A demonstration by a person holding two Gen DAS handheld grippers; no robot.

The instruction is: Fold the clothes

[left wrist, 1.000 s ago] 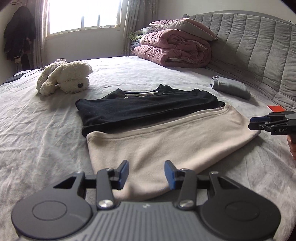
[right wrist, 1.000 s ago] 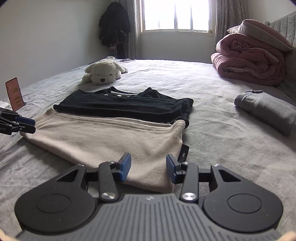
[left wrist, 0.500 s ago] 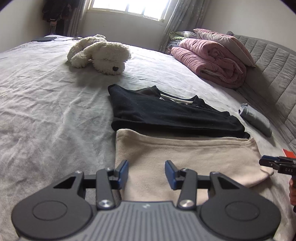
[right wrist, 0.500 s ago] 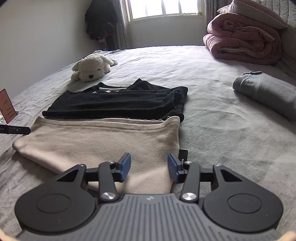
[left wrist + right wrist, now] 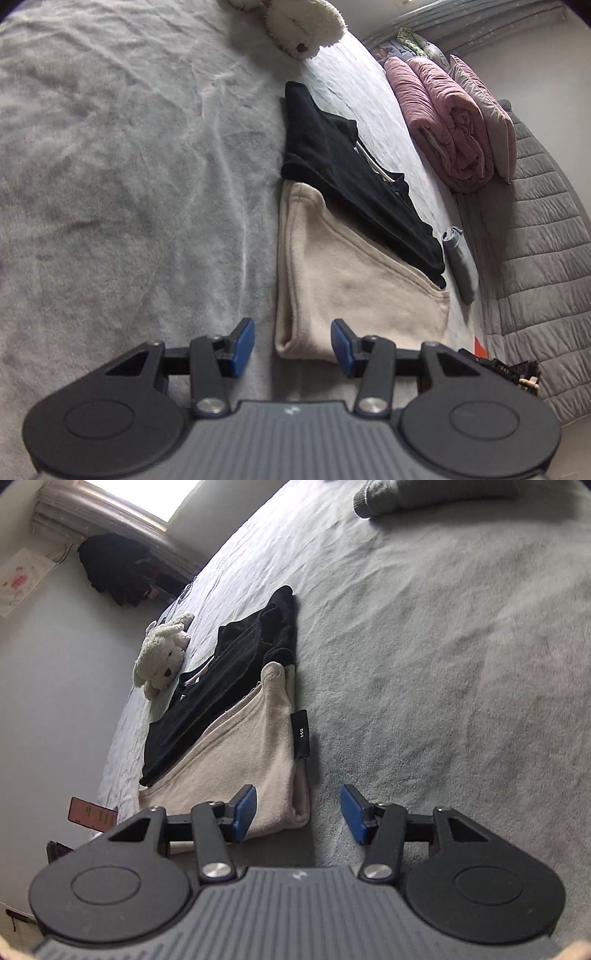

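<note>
A home bedroom. Wide bed (image 5: 129, 166) under grey cover, quilted headboard (image 5: 543, 229), rolled pink duvet (image 5: 447, 122), plush toy dog (image 5: 162, 653). Dark coat (image 5: 114, 568) hanging beside bright window (image 5: 147, 498).

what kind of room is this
Most likely a bedroom in a home. The clothes lie on a wide bed with a grey quilted headboard, a rolled pink duvet sits at its head, and a plush toy dog rests on the cover.
</note>
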